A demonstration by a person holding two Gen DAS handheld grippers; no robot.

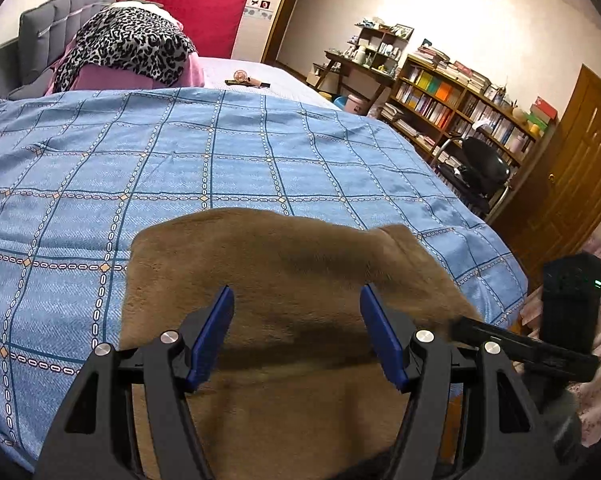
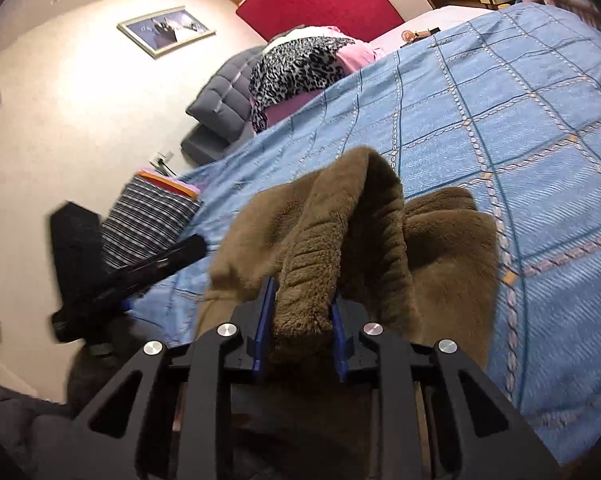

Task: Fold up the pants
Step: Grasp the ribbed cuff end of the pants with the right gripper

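The brown fleece pants (image 1: 284, 280) lie on the blue checked bedspread (image 1: 180, 168) near the bed's front edge. My left gripper (image 1: 296, 300) is open just above the pants, its blue pads (image 1: 212, 336) spread wide with nothing between them. My right gripper (image 2: 302, 300) is shut on a bunched, ribbed edge of the pants (image 2: 340, 216) and holds it lifted above the bedspread (image 2: 500, 120). The right gripper's body shows at the right in the left wrist view (image 1: 568, 320). The left gripper's body shows at the left in the right wrist view (image 2: 100, 264).
A leopard-print cloth over pink bedding (image 1: 128, 44) lies at the bed's head by a grey headboard (image 1: 56, 28). Small items (image 1: 246, 78) sit on the far mattress. A bookshelf (image 1: 460, 100), office chair (image 1: 480, 168) and wooden door (image 1: 572, 184) stand right. A striped folded pile (image 2: 148, 220) sits beside the bed.
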